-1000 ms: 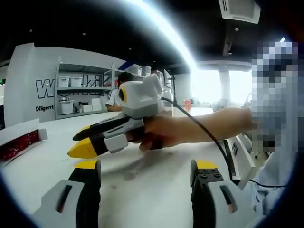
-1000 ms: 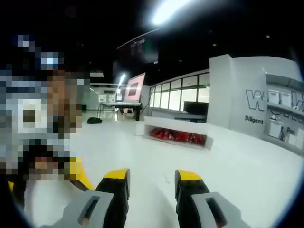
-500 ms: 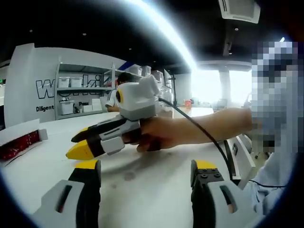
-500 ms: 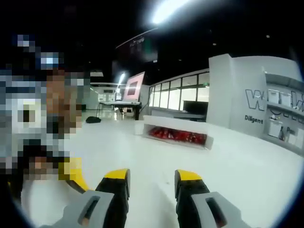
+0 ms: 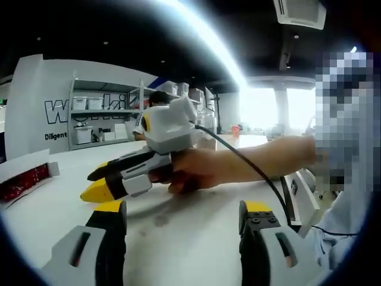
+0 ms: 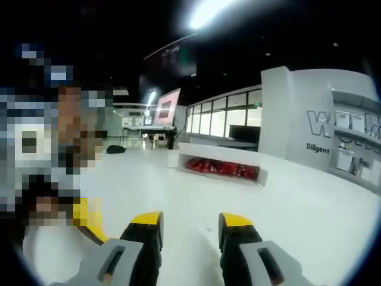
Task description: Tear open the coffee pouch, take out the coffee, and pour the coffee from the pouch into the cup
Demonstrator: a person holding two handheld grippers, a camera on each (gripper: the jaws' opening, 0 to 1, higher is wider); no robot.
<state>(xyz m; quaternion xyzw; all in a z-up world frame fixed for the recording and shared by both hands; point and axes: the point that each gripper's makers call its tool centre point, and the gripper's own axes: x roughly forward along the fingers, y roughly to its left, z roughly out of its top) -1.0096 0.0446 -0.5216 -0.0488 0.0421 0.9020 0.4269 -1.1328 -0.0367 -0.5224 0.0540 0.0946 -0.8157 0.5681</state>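
A long white box (image 5: 24,179) holding red packets lies on the white table (image 5: 190,238) at the left; it also sits ahead in the right gripper view (image 6: 220,168). My left gripper (image 5: 183,210) is open above the bare tabletop with nothing between its fingers. A hand (image 5: 199,170) holds my right gripper (image 5: 95,182) just over the table in front of the left one, pointing toward the box. In its own view the right gripper (image 6: 190,221) is open and holds nothing. A yellow fingertip (image 6: 83,214) of the left gripper shows at its lower left.
A wall with shelves of white bins (image 5: 98,122) stands behind the table, with a person (image 5: 146,116) at it. A black cable (image 5: 262,173) trails from the right gripper along the forearm. A dark table (image 6: 149,132) stands far back by the windows.
The right gripper has drifted a little left and lower over the table. The left gripper and the box have stayed put.
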